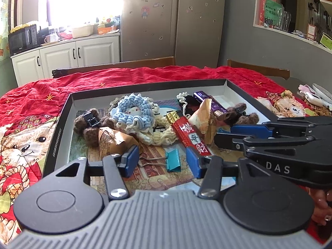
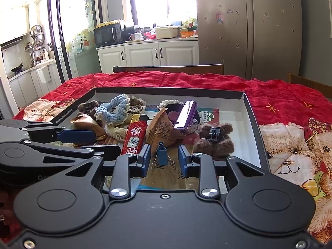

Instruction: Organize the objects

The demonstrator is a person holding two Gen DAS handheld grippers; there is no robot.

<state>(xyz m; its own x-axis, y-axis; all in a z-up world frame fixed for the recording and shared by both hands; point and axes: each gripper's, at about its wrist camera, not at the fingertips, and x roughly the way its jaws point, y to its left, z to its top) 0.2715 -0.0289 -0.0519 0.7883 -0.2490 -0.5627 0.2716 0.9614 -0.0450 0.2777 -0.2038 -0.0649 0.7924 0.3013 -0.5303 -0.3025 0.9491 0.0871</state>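
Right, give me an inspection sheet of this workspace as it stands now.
Surface: red cloth under an open shallow box.
Job's things: teal binder clip, red lighter, purple lighter, blue crochet piece, all in the box.
Clutter: brown woolly clips, paper packets.
Grippers: left gripper open, clip between its fingers, untouched; right gripper open around the clip, apart.
Cables: nothing seen.
Surroundings: fridge, white cabinets, microwave.

Left gripper point(image 1: 162, 160): jaws apart, angled downward, nothing gripped. Right gripper point(image 2: 164, 159): jaws narrowly parted, angled downward, pads clear of contact.
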